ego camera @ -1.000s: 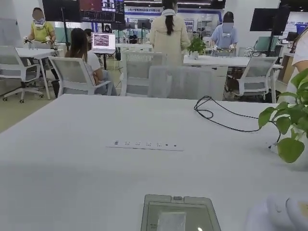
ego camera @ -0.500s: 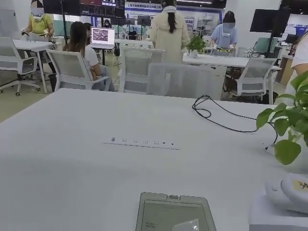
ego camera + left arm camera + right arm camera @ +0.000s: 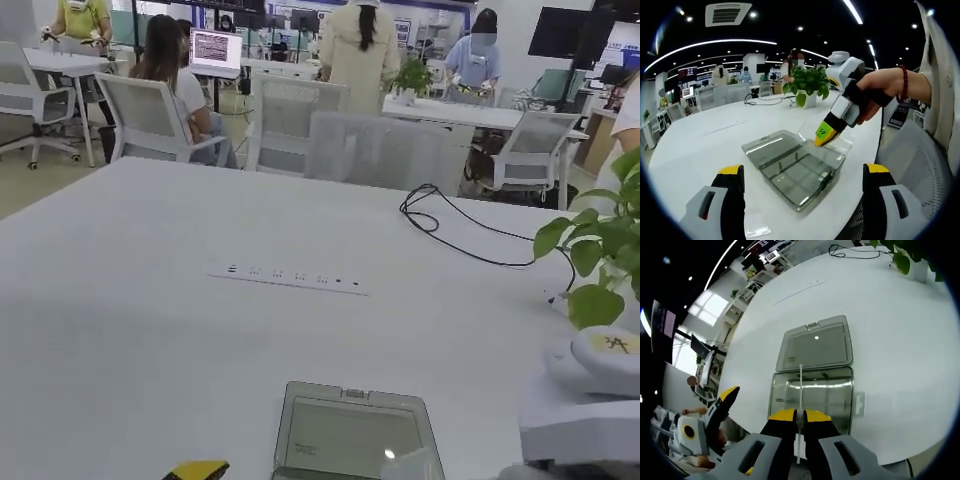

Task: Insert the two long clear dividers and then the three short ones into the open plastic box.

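The open clear plastic box point(image 3: 812, 395) lies near the table's front edge with its lid point(image 3: 815, 345) folded flat behind it. My right gripper point(image 3: 800, 415) is shut on a clear divider point(image 3: 800, 385), held edge-on above the box's tray. From the side, the right gripper point(image 3: 821, 141) slants down over the far end of the box point(image 3: 795, 167). My left gripper point(image 3: 802, 195) stands open, jaws wide apart, short of the box and holding nothing. The lid point(image 3: 350, 435) and a yellow fingertip point(image 3: 195, 470) sit at the bottom of the head view.
A small clear piece point(image 3: 859, 404) lies beside the box and another clear sheet point(image 3: 757, 231) near the left gripper. A potted plant point(image 3: 600, 250), a black cable point(image 3: 450, 230) and a flush socket strip point(image 3: 290, 278) are farther back. People and chairs are beyond the table.
The head camera has tilted down, so more of the lid shows. A yellow fingertip has come in at the bottom edge, and the white gripper body on the right has risen.
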The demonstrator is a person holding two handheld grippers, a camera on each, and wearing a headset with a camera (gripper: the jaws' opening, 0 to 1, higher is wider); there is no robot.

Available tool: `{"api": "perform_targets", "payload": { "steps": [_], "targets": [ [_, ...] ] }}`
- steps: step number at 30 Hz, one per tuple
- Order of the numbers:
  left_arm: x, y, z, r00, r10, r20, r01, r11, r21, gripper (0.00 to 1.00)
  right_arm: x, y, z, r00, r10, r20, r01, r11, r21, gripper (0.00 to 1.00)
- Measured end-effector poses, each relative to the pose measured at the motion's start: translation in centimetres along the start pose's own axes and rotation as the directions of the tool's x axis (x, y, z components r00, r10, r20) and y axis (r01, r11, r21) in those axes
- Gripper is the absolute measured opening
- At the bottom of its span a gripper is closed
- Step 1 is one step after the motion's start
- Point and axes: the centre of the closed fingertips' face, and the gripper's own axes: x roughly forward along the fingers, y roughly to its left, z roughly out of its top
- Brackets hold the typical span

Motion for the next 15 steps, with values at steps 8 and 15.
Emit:
{"api": "perform_targets", "payload": {
  "steps": [8,15],
  "targets": [
    [0.3,0.3,-0.3,1.0000,0.005,-0.001,-0.005,1.000,-0.014,1.00,0.5,-1.3,0.3,0.9987,-0.032,-0.040,0.033,0.999,0.009,0.06],
    [0.4,0.5,-0.3,1.0000,0.008,0.004,-0.008,1.000,-0.018,1.00,1.2,-2.0,0.3,0.9960,-0.040,-0.080,0.042,0.999,0.027,0.06]
  ]
}}
